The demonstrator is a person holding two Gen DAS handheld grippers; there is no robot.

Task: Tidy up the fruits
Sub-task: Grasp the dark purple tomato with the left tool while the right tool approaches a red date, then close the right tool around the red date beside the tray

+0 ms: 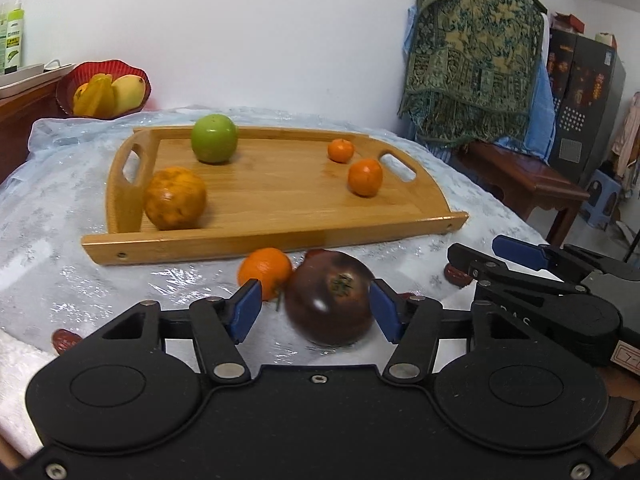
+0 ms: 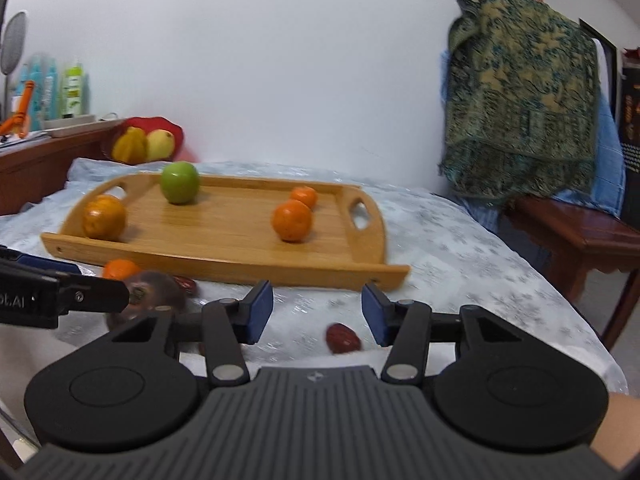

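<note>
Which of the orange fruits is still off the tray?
The small orange on the tablecloth just in front of the tray, touching the dark round fruit. The other three sit inside the tray.

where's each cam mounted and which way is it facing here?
Left wrist: on the left hand-held gripper, looking along its fingers at a dark tomato between them; the right hand-held gripper shows at right.
Right wrist: on the right hand-held gripper, over a red date; a bare forearm shows.
Shared: wooden tray, green apple.
</note>
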